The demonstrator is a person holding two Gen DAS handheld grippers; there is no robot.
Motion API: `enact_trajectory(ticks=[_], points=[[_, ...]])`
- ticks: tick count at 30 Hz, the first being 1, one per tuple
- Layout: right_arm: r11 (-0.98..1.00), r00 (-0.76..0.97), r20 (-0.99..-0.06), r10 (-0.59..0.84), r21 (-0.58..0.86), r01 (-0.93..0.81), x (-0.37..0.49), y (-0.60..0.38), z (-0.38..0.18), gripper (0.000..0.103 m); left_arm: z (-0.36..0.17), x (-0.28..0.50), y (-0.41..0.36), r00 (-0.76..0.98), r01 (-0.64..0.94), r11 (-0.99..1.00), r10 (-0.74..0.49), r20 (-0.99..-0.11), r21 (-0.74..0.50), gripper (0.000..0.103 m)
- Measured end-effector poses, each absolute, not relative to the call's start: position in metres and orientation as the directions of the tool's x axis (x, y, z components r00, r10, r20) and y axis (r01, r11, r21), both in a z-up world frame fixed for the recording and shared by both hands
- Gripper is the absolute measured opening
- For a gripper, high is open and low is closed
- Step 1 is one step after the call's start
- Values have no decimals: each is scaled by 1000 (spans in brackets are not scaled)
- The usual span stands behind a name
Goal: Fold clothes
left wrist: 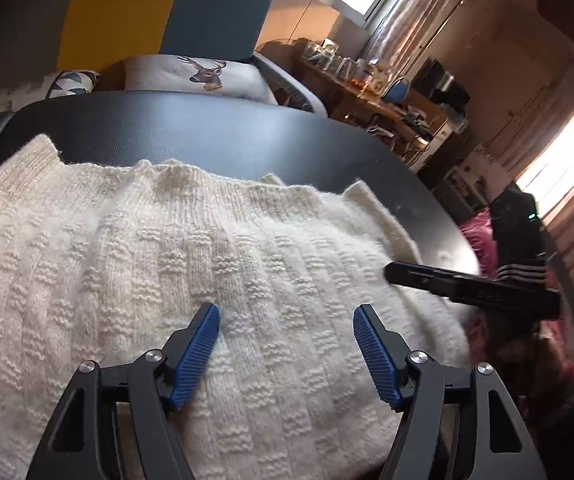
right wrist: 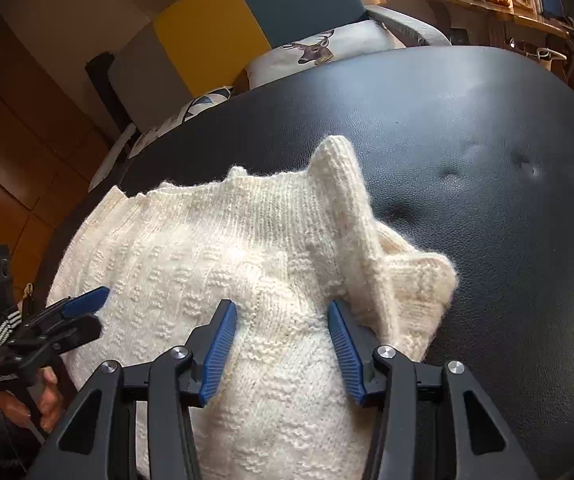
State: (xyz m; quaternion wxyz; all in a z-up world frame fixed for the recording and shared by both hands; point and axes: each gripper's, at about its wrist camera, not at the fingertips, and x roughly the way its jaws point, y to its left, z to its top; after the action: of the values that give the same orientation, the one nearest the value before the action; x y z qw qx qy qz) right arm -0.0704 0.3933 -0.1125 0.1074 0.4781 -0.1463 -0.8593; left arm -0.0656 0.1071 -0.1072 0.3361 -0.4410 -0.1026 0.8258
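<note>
A cream knitted sweater (left wrist: 175,264) lies spread across the near part of a black padded tabletop (left wrist: 215,132), which curves away from you on every side. Your left gripper (left wrist: 287,316) hovers over the middle of the knit, its blue-padded fingers spread wide with nothing between them. Your right gripper (right wrist: 283,310) is also wide open and grips nothing; it sits low over the sweater's right portion, and its right finger lies just beside a raised fold (right wrist: 351,216) where the fabric stands up in a ridge and flops outward. The sweater's far edge runs in a wavy line with bare black surface beyond it. To the right of the fold, the tabletop is open and dimpled, with plenty of free room. To the left, the knit reaches close to the table's rim. Behind the table stands a yellow and blue chair (right wrist: 255,12) holding a deer-print cushion (right wrist: 319,50). A cluttered wooden shelf (left wrist: 371,84) stands well apart at the far right.
</note>
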Motion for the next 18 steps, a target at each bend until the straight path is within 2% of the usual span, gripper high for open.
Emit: enact_trajectory(ticks=[1,3,6,9,14,18], points=[[-942,-534,-786,-310,331,59,-65,389,-106,57,-98,-61,92,-396,-464,-736,670,-628,-494,70],[-945,-569,-758,-317,307,117,-57,377,-91,58,-79,-51,46,-457,-462,-734,678,-576,-498,71],[-910,-531,-739,-415,334,245,-63,329,-81,67,-57,-38,-30,-544,-447,-746,665,-511,-494,76],[-890,-489,-747,-450,334,308,-69,299,-86,68,-62,-45,-103,-568,-380,-765,636,-522,-519,77],[-885,-459,-762,-456,331,328,-74,282,-99,68,-93,-54,-146,-429,-431,-699,715,-552,-571,77],[-879,-435,-774,-460,329,344,-78,269,-109,68,-111,-64,-129,-264,-502,-563,823,-503,-657,77]])
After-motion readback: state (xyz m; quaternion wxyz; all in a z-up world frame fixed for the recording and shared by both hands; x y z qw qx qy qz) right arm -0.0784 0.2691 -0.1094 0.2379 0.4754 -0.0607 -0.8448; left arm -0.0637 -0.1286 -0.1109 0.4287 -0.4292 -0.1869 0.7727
